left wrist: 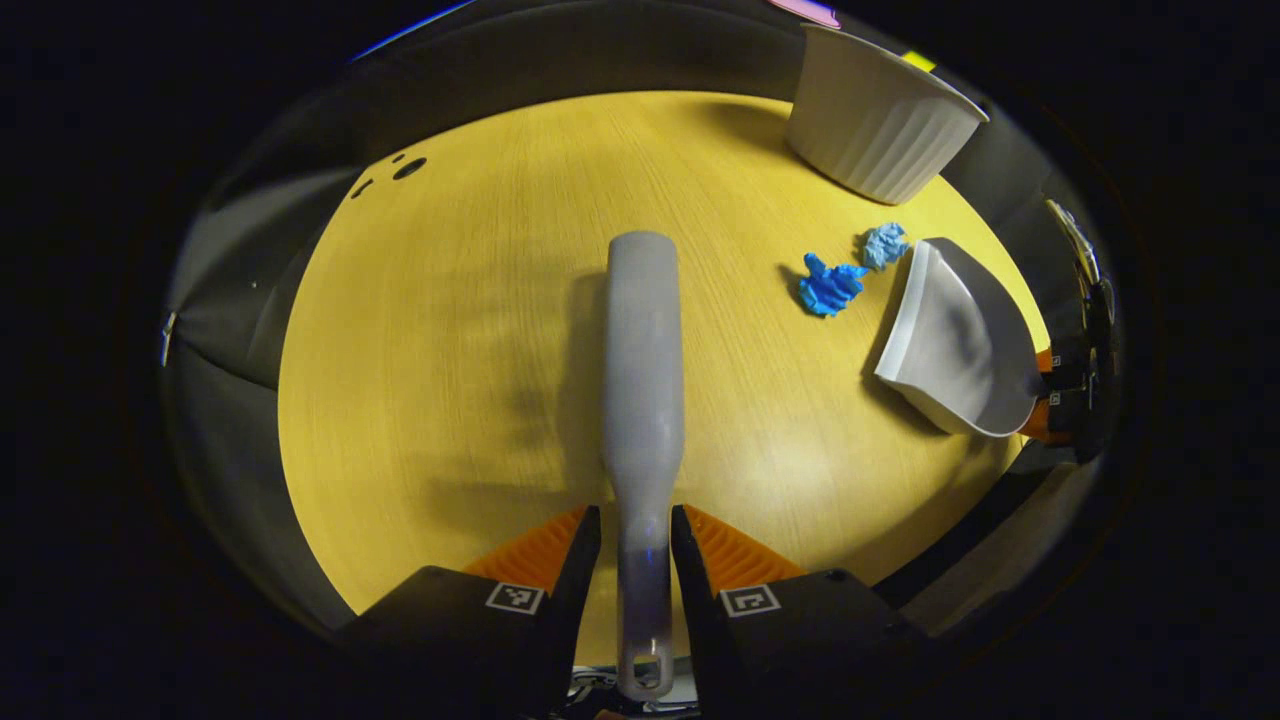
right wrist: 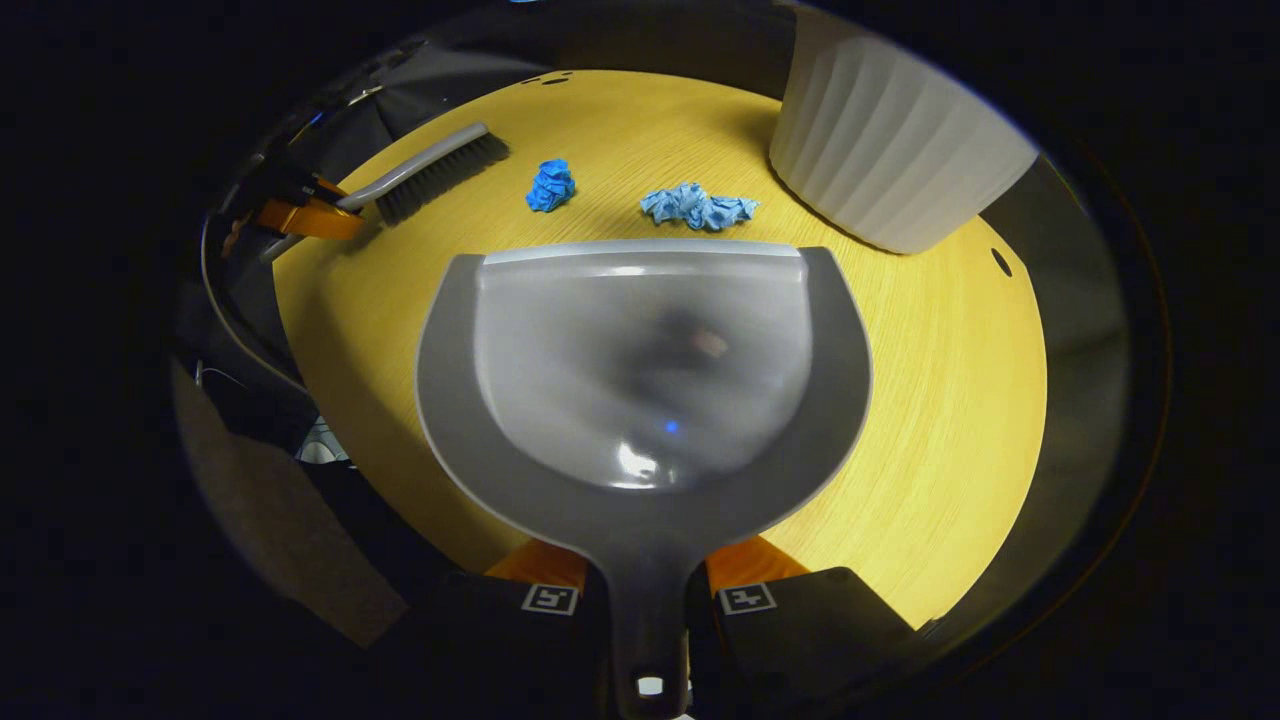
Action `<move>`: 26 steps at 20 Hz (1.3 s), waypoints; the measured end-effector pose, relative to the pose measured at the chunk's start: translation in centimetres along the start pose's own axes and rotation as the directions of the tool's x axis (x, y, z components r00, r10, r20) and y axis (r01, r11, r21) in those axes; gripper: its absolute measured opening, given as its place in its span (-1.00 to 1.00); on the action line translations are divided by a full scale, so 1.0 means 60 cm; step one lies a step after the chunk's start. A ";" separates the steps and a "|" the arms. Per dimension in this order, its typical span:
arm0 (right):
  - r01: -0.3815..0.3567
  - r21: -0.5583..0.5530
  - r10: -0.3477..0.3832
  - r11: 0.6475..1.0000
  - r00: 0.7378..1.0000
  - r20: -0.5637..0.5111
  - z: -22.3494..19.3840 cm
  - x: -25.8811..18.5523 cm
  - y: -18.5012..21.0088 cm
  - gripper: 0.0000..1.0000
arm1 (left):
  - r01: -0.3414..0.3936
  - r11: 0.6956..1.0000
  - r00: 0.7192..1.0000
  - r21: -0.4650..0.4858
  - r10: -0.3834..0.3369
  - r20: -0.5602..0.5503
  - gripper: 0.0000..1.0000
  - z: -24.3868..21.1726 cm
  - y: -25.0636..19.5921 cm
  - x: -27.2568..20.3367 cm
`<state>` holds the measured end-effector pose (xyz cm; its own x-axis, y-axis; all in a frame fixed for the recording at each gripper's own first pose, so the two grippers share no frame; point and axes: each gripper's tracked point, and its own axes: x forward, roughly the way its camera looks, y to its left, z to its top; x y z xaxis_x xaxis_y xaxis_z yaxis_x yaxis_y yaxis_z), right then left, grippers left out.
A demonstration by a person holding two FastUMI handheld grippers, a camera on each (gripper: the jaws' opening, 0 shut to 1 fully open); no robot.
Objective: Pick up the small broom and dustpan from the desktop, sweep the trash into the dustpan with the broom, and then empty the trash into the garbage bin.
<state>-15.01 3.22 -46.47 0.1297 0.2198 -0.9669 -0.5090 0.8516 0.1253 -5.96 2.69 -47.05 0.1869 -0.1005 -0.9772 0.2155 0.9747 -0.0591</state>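
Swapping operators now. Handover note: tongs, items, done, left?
Left tongs: shut on the broom handle, held over the desk.
Right tongs: shut on the dustpan handle, lip facing the trash.
Two blue wads lie on the desk just past the lip, between broom and pan. White bin stands at the far edge.
Done: both tools picked up.
Left: sweep both wads into the dustpan, tip it into the bin.

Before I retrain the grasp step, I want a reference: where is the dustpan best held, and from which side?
By its narrow handle, from the rear, opposite the open lip. The right gripper holds the dustpan that way: the handle fits between the fingers and the lip faces the blue paper scraps.
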 end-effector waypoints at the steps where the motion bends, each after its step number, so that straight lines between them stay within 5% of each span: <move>1: -0.004 0.001 0.004 1.000 1.000 -0.006 0.000 0.001 -0.001 -0.28 | -0.001 1.000 1.000 0.006 0.001 -0.008 -0.01 -0.002 -0.003 0.008; 5: -0.005 -0.037 0.004 0.999 1.000 -0.021 -0.001 0.002 -0.011 -0.28 | -0.018 1.000 0.999 0.006 0.018 -0.027 -0.09 0.000 -0.005 0.031; 7: -0.009 -0.055 0.007 0.998 1.000 -0.029 0.000 0.001 -0.019 -0.29 | -0.025 1.000 1.000 0.002 0.025 -0.013 -0.39 0.011 -0.003 0.031; 17: -0.032 -0.122 0.024 0.992 0.998 -0.063 0.014 0.001 -0.054 -0.29 | 0.009 0.992 0.996 0.125 -0.021 0.091 -0.48 0.144 -0.075 0.038; 26: -0.054 -0.137 0.044 0.989 0.996 -0.075 0.015 0.004 -0.054 -0.28 | 0.070 0.946 0.991 0.316 -0.101 0.083 -0.51 0.203 -0.186 0.071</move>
<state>-12.59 0.94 -46.91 0.0435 0.2206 -0.9744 -0.6268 0.7655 0.1453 4.08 -11.02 -48.06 0.2430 -0.2145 -0.9460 0.5199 0.8521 -0.0597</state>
